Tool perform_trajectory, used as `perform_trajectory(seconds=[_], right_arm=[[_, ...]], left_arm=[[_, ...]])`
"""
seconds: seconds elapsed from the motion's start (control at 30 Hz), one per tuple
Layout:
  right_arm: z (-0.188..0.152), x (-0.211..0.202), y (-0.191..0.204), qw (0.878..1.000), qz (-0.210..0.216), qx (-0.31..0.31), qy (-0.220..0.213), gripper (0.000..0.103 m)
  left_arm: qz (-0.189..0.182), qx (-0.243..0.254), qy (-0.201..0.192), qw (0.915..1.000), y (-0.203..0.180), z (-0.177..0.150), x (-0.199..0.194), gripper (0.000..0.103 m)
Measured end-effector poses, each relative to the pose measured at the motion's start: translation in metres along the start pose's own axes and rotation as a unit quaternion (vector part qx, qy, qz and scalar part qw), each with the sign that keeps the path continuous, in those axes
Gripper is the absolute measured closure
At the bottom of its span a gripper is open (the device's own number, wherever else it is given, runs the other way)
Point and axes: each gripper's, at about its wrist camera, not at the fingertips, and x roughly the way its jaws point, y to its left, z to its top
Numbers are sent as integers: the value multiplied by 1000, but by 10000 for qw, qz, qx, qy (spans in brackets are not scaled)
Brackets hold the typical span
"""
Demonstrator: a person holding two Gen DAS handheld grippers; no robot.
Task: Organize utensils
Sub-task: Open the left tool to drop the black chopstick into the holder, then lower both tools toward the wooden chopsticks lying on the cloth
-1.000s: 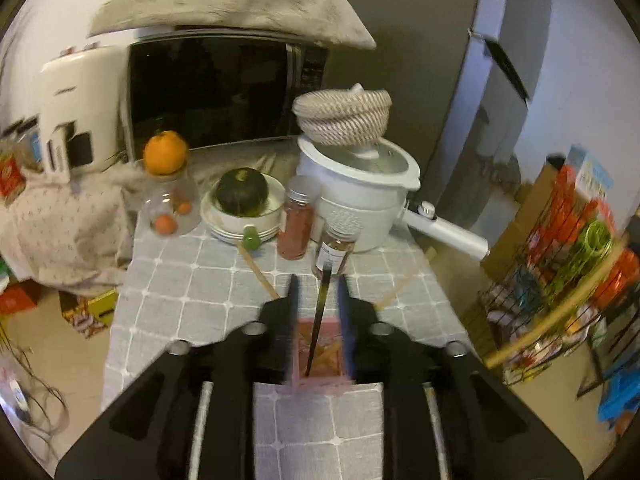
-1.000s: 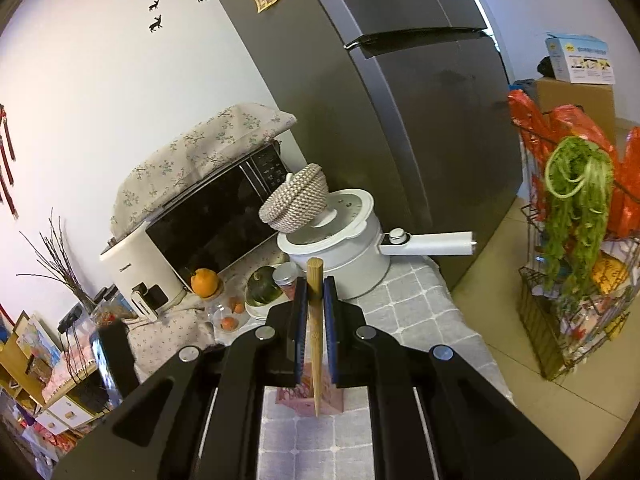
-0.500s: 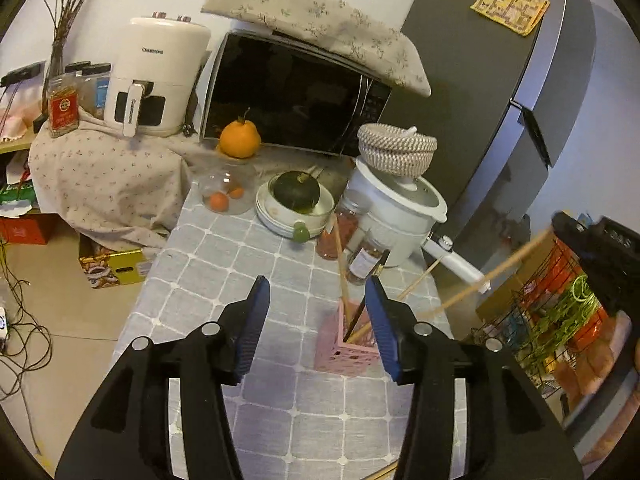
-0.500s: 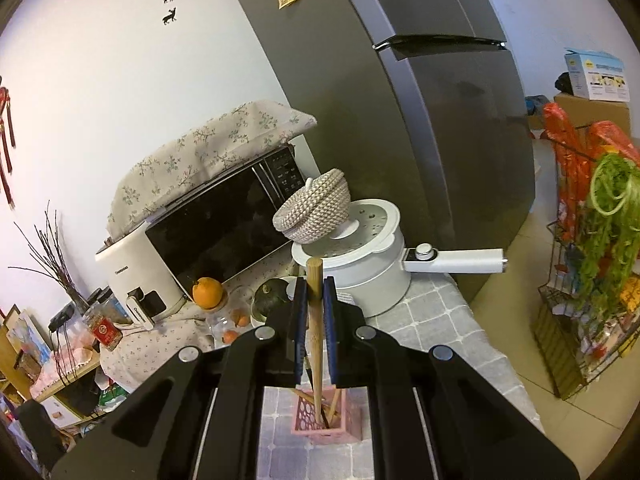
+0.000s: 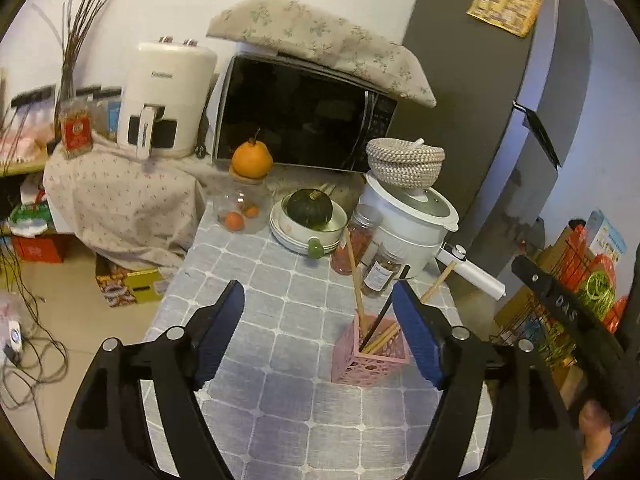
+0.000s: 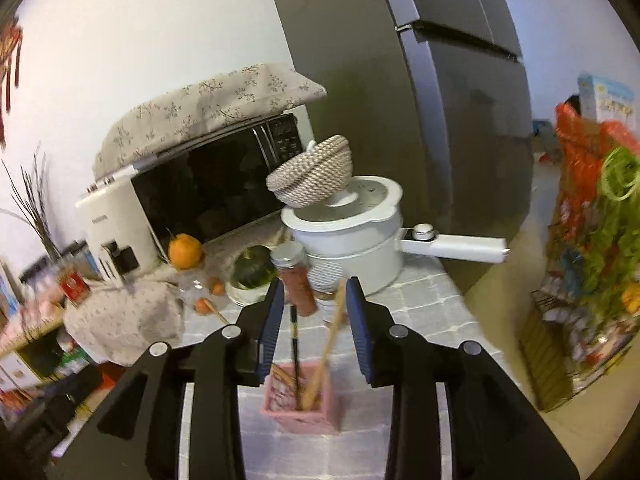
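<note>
Left claw jaws just opened wide; right claw jaws parting.

White walls, a dark fridge, a cloth-topped microwave on the grey checked table, beige floor.

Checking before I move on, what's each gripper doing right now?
Left gripper: open, jaws just opening, holding nothing.
Right gripper: open, jaws just opening; wooden chopstick released into the pink holder.
</note>
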Motion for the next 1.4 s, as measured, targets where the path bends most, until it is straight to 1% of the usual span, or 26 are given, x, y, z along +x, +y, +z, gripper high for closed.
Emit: perform_trajectory(seconds=[0.03,0.07,0.1,0.23,0.3,0.43,0.5,0.63,0.7,0.77,0.87,1.1,1.2,1.23,1.3,1.37,1.4], right_arm=[[-2,-3,-1,10000,-56,-24,-3,65],[-6,-7,-1,9999,-157,-58,-2,59],[-9,-10,-2,9998,-188,-75,-2,56],[-22,-23,-10,9992,-381,-106,3,51],[-28,-28,-14,9988,-477,-98,1,40],[-37,-38,-19,9978,-654,-76,-38,34],[-40,-41,-21,9971,-749,-85,-39,29],[-50,-47,-27,9951,-983,-58,-15,20],[-55,-52,-31,9939,-1099,-13,-33,13],[-61,-56,-36,9926,-1215,17,-30,10],[-67,-60,-44,9905,-1370,73,41,7],[-71,-73,-61,9881,-1522,202,55,6],[-77,-79,-74,9878,-1489,419,157,6],[-81,-81,-80,9875,-1472,506,243,6],[-88,-83,-92,9863,-1467,634,416,6],[-100,-87,-110,9825,-1521,869,633,6],[-107,-88,-120,9798,-1526,1043,758,6]], left_arm=[[38,79,-49,10000,-4,-1,-2,24],[65,136,-90,9998,-8,-2,-3,20],[104,243,-141,9996,-14,-4,-6,20],[225,542,-161,9981,-29,-11,-7,18],[214,604,-112,9979,-34,-15,-6,17],[247,792,-63,9965,-44,-23,-5,16],[280,841,-127,9960,-47,-26,-7,14],[317,898,-197,9953,-53,-30,-10,11],[353,983,-225,9943,-57,-33,-11,9],[366,1051,-211,9936,-60,-36,-10,7],[366,1152,-137,9926,-64,-41,-8,7],[372,1376,-17,9898,-76,-51,-2,7],[288,1544,201,9874,-82,-58,6,7],[238,1645,352,9855,-86,-61,11,7],[123,1898,767,9787,-94,-70,24,7],[-18,2136,1335,9677,-101,-84,41,7],[-127,2261,1769,9578,-106,-94,54,7]])
